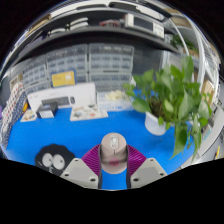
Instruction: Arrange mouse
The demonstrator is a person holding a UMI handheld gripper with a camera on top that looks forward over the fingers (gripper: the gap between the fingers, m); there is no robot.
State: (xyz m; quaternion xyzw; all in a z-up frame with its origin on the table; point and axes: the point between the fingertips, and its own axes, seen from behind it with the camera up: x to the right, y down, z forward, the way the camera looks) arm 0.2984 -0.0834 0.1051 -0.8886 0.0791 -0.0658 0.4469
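Mouse (115, 150) sits between the gripper (114, 168) fingers, both pads pressed against its sides, held above the blue table (90, 135), plant (175, 100) off to the right.

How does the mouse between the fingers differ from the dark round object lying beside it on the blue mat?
The mouse is pale grey-white with a reddish mark on top; the round object is black with small white spots. The mouse sits between the fingers of the tool, against the purple pads; the round object lies outside them, to one side. The mouse looks narrower, the round object broader and flatter. Both rest on the blue mat.
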